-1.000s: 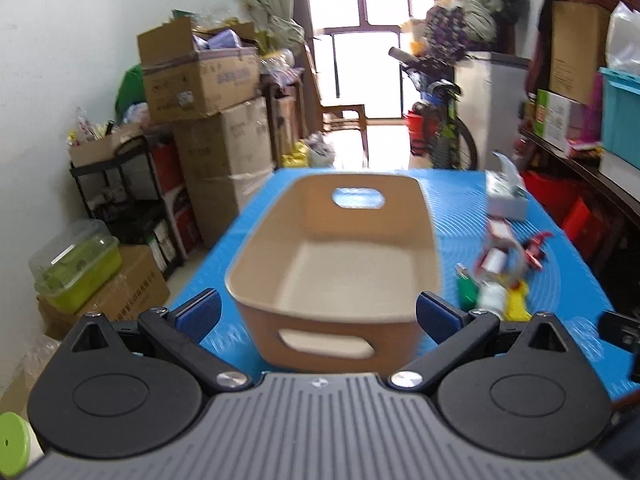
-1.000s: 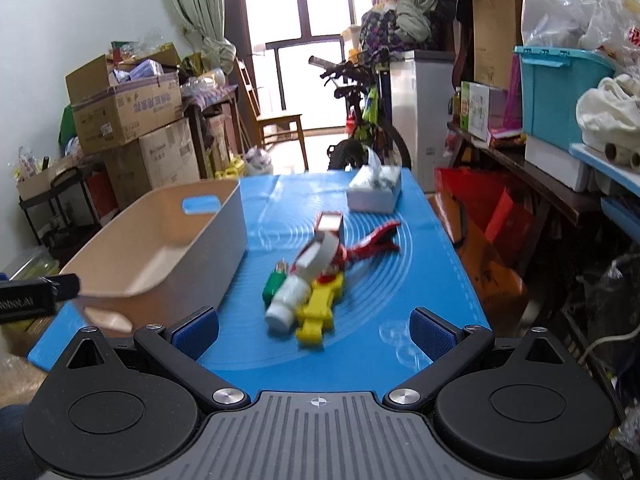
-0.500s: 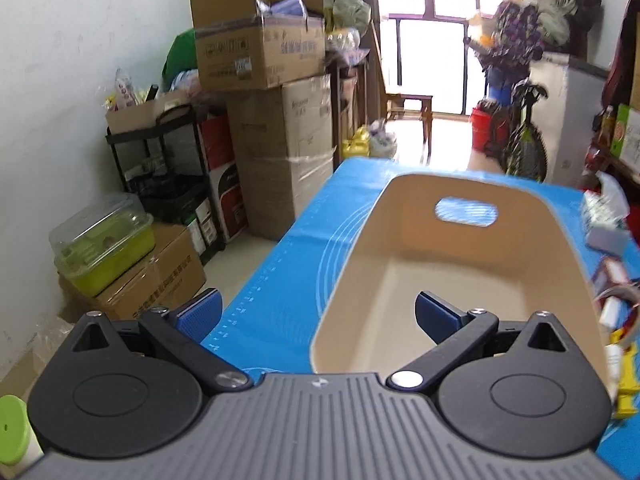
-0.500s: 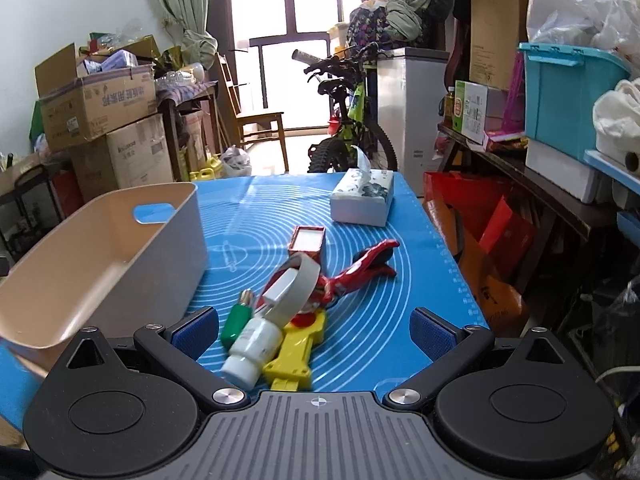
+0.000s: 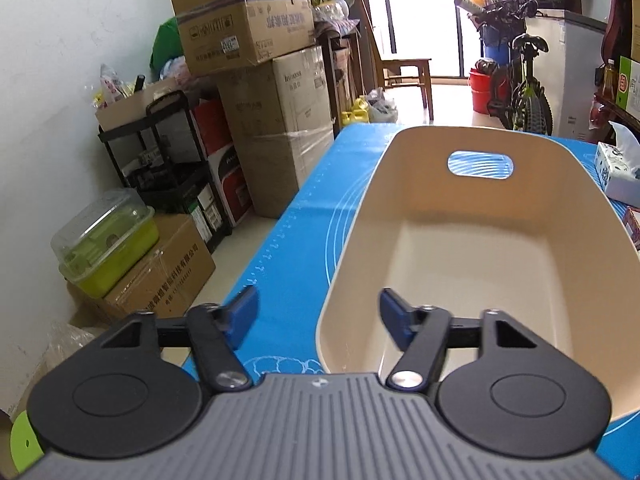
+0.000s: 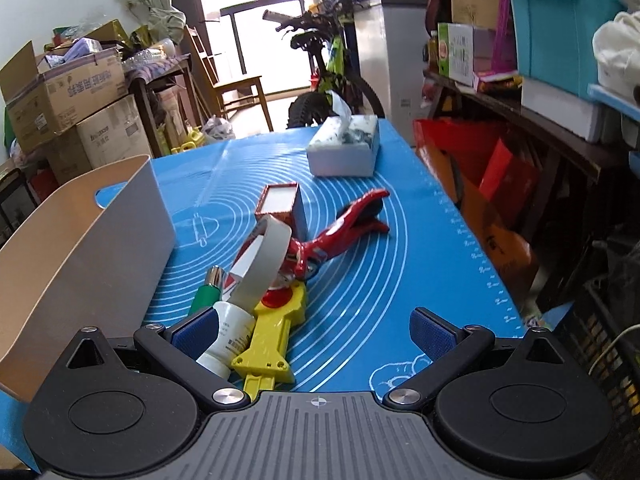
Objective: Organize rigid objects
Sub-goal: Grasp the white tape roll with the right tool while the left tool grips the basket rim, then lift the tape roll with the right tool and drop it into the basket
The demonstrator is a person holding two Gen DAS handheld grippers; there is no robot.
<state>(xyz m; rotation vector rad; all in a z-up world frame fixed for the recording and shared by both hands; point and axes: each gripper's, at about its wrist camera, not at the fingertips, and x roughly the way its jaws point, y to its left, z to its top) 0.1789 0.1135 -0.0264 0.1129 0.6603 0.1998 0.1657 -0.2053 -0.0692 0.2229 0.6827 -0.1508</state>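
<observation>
We see the beige bin (image 5: pixel 472 216) on the blue surface (image 6: pixel 360 256), its near left rim between the wide jaws of our left gripper (image 5: pixel 320 314). Right of the bin lies a pile: tape roll (image 6: pixel 262 258), white bottle (image 6: pixel 228 340), yellow toy (image 6: pixel 272 336), red clamp (image 6: pixel 348 228). Our right gripper (image 6: pixel 314 330) has wide jaws, holding nothing

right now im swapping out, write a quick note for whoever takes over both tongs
Left tongs: open, holding nothing, straddling the near left rim of the beige bin.
Right tongs: open, holding nothing, low over the near end of the pile; white bottle and yellow tool lie between the pads.
Also on the blue mat: tape roll, green item, red clip, small box.
Done: nothing binned.
Left: move every item into the bin.
</observation>
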